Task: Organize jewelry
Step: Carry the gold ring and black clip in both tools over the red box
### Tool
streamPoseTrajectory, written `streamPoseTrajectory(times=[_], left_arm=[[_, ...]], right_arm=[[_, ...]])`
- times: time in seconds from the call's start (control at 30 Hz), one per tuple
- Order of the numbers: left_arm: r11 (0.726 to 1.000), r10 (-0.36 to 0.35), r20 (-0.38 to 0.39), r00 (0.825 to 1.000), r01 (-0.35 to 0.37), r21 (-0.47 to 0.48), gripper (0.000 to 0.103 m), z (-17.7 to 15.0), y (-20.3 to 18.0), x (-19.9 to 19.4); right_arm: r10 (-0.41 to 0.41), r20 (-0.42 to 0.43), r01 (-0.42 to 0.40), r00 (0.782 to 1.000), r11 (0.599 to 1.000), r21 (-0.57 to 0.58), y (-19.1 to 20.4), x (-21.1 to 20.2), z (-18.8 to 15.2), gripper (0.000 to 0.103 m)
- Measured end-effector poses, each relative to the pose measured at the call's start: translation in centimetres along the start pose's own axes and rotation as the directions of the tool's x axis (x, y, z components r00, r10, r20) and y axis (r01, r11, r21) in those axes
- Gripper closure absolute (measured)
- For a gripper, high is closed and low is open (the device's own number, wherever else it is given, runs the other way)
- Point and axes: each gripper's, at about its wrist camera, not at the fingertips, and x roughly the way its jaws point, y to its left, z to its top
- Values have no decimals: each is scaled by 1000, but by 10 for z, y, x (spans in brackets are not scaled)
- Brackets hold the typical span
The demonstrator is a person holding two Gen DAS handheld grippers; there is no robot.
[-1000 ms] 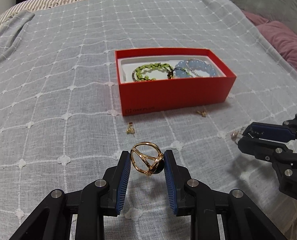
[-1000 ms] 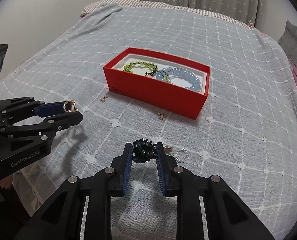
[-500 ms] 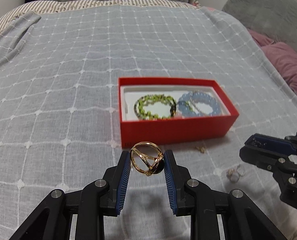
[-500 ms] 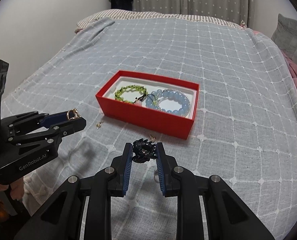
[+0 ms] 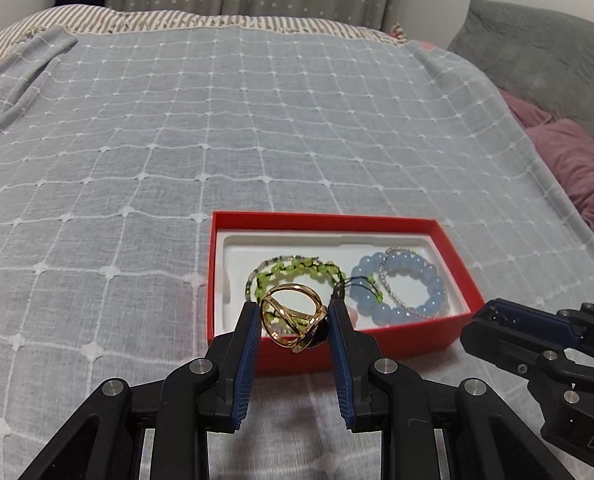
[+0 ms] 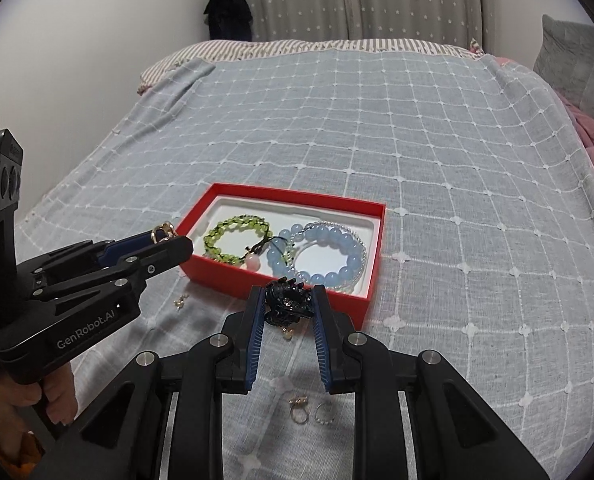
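Observation:
My left gripper [image 5: 295, 320] is shut on a gold openwork ring [image 5: 293, 318] with a dark stone, held over the near left edge of the red box [image 5: 325, 222]. My right gripper [image 6: 288, 302] is shut on a small black jewelled piece [image 6: 288, 304], just short of the red box's [image 6: 297, 197] near wall. Inside the box lie a green beaded bracelet [image 5: 297, 270] and a blue beaded bracelet [image 5: 401, 286] with a thin silver chain. In the right wrist view the left gripper [image 6: 165, 236] shows at the left with the gold ring [image 6: 165, 231] at its tip.
The box rests on a grey checked bedspread [image 5: 177, 140]. Loose small pieces lie on the cloth: two rings [image 6: 311, 414] below my right gripper, a gold earring [image 6: 180, 301] and another [image 6: 287, 334] near the box. Pink and grey pillows [image 5: 577, 152] sit at the right.
Both grippers have moved forward toward the red box and risen a little, each still holding its piece. The box now sits directly under the fingertips in both views.

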Motion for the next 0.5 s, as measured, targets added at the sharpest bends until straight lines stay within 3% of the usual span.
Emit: streamPoseTrajectory(times=[0.5], left_arm=[[1000,11,-31,999,-10,26,75,8,-5,33]], right_arm=[[2,10,-3,1000,1000,24,-20,32,15,78]])
